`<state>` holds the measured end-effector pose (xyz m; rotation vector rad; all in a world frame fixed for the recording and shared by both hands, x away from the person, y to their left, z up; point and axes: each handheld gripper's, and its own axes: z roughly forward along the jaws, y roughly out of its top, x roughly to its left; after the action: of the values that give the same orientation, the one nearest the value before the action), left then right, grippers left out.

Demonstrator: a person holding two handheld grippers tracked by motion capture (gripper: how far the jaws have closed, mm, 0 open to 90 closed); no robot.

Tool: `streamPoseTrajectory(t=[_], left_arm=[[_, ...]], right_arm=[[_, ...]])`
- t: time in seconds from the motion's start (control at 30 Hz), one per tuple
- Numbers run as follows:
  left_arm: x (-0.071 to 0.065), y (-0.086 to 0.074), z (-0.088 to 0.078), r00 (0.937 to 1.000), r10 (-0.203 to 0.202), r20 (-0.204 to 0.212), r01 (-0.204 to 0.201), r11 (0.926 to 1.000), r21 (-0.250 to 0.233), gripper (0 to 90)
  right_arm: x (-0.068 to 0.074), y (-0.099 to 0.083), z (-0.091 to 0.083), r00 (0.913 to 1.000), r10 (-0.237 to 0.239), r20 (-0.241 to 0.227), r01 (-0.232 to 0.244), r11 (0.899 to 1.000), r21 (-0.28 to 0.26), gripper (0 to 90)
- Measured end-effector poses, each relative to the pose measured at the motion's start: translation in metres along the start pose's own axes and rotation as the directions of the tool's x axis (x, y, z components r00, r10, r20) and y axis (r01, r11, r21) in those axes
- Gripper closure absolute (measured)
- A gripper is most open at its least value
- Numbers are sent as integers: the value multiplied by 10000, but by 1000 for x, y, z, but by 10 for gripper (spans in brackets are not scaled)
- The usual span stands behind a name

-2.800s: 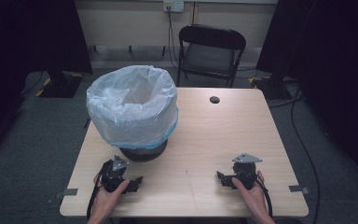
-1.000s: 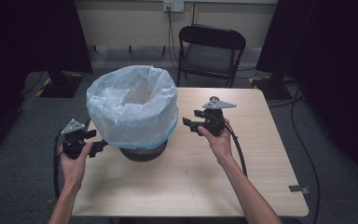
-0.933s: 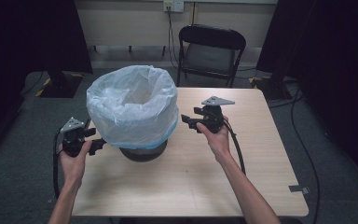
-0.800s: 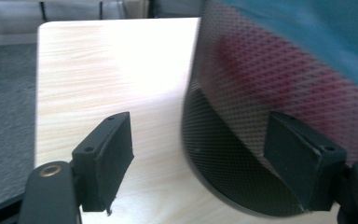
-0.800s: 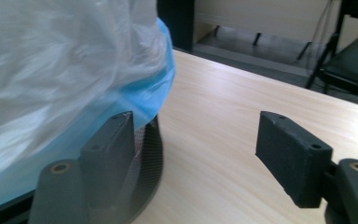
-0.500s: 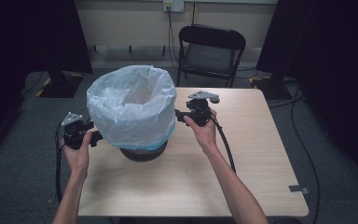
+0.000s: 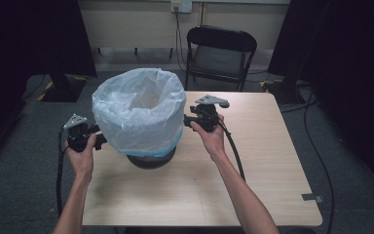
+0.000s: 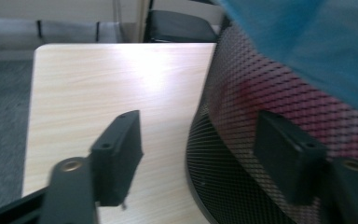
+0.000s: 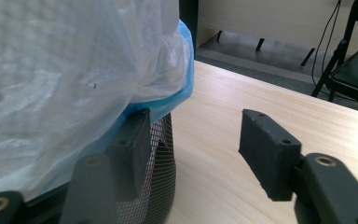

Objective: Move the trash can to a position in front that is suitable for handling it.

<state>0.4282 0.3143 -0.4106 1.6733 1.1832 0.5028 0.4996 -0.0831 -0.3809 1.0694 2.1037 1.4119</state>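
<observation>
1. the bin (image 7: 151,158) stands on the table (image 7: 253,161), its bag (image 7: 139,114) draped over the rim.
2. my left tongs (image 7: 100,141) sit at its left side, jaws apart but just closing, nothing pinched.
3. my right tongs (image 7: 187,121) sit at its right side, jaws apart, also closing, one pad against the mesh.

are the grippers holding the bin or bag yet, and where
Nothing is held yet. The left gripper is open beside the bin, low on its mesh. The right gripper is open at the bag hem; its jaws have been closing.
</observation>
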Motion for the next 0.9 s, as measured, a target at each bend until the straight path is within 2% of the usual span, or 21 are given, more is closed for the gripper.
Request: streamPoseTrajectory(t=[0.03,0.07,0.1,0.27,0.37,0.53,0.63,0.67,0.77,0.8,0.87,0.9], left_arm=[[-3,-1,-1,9995,144,287,-144,9999,11,361],[-4,-3,-1,9991,18,415,-15,10000,-87,360],[-6,-5,-1,9988,-101,470,106,9999,-114,357],[-16,-8,0,9983,-15,579,29,9997,-239,356],[-22,-10,1,9982,35,601,-19,9997,-259,365],[-34,-13,0,9980,123,617,-104,9994,-317,387],[-42,-15,-2,9983,335,478,-322,9991,-282,386],[-44,-16,-3,9987,356,352,-345,9989,-316,392],[-51,-18,-6,9991,257,339,-245,9991,-359,417],[-52,-18,-6,9989,363,293,-352,9988,-347,421],[-51,-16,-5,9987,468,207,-466,9989,-102,396],[-48,-14,-4,9990,381,211,-385,9991,195,336]], right_arm=[[-1,-1,-3,10000,-45,1,45,10000,-38,469],[-2,-2,-5,10000,33,-68,-33,10000,-11,474],[-3,-3,-7,9998,94,-170,-94,10000,9,476],[-10,-6,-18,9990,182,-414,-183,9998,-21,491],[-11,-8,-24,9990,174,-408,-178,9998,-87,531],[-14,-14,-35,9986,204,-493,-213,9996,-175,546],[-14,-16,-42,9983,144,-563,-154,9997,-175,550],[-14,-17,-45,9981,115,-603,-128,9997,-212,549],[-14,-20,-53,9964,176,-834,-207,9991,-369,542],[-14,-21,-55,9959,159,-895,-199,9989,-431,543],[-14,-22,-59,9959,69,-906,-107,9991,-410,491],[-14,-22,-59,9972,-7,-753,-15,9995,-300,443]])
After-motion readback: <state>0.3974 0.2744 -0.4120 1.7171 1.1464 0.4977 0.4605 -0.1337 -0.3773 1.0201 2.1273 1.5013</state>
